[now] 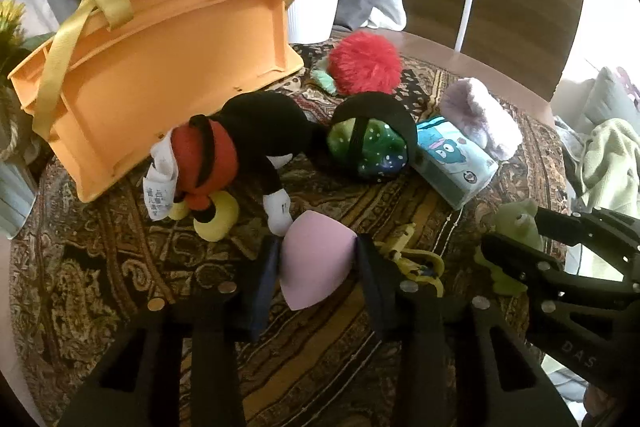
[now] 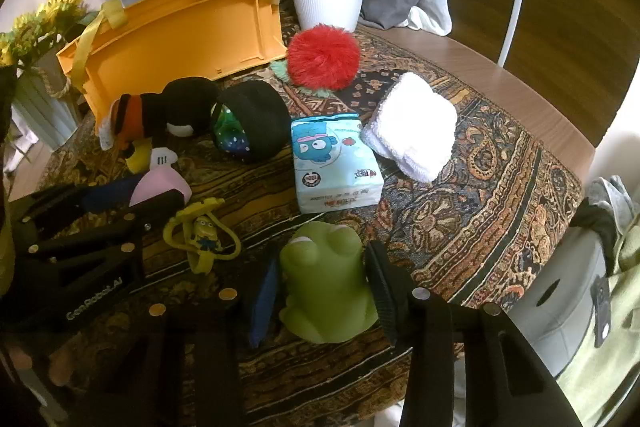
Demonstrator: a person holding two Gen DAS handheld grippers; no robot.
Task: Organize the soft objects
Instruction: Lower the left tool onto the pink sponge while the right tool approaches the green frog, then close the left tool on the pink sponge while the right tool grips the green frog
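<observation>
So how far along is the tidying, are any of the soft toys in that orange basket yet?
None visibly. The orange basket lies on its side. In hand: the left gripper clamps a pink sponge, and the right gripper clamps a green frog. Left on the cloth: the red pompom, mouse plush and white towel.

toys crowd basket (image 1: 160, 67), cloth (image 2: 500, 187) rightward bare

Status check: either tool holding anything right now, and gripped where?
Left tool pinches the pink pad across its two side edges. Right tool clamps the green frog toy by its flanks. Both items sit on the patterned cloth.
</observation>
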